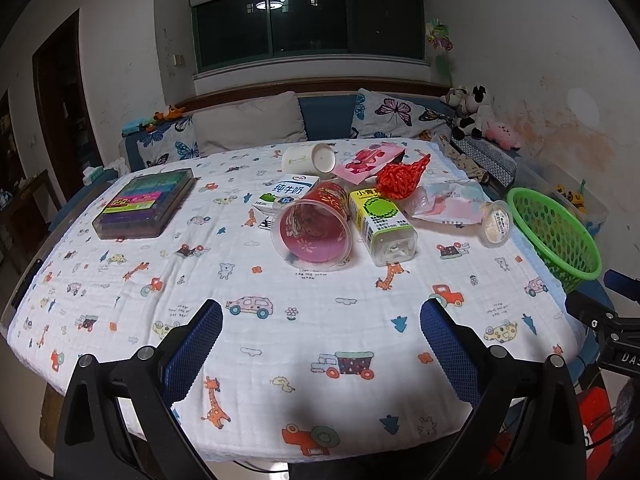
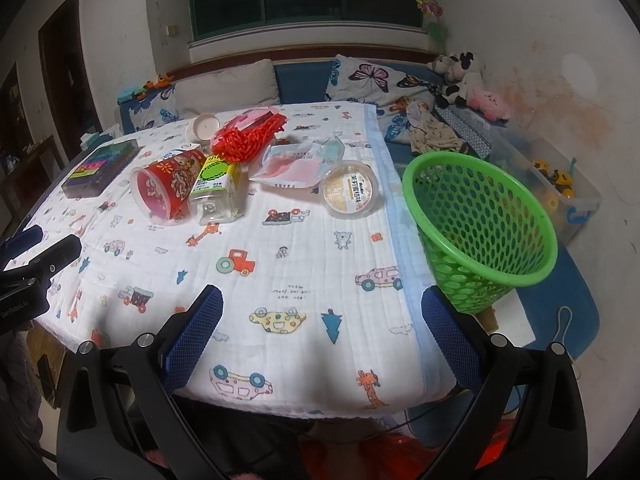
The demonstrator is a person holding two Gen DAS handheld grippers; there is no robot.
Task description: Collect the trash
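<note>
Trash lies on the cartoon-print tablecloth (image 1: 280, 340): a red cup (image 1: 314, 226) on its side, a yellow-green bottle (image 1: 382, 220), a milk carton (image 1: 286, 194), a white paper cup (image 1: 308, 157), a red net bag (image 1: 402, 176), a pink packet (image 1: 366, 164), a clear plastic wrapper (image 1: 444, 202) and a small lidded tub (image 1: 496, 222). A green mesh basket (image 2: 480, 224) stands tilted at the table's right edge. My left gripper (image 1: 320, 320) is open and empty, near the front edge. My right gripper (image 2: 322, 316) is open and empty, left of the basket.
A dark box of coloured items (image 1: 146, 202) lies at the far left of the table. A sofa with pillows (image 1: 248, 122) and plush toys (image 1: 472, 112) runs behind. A clear bin with toys (image 2: 560, 188) sits on the floor to the right.
</note>
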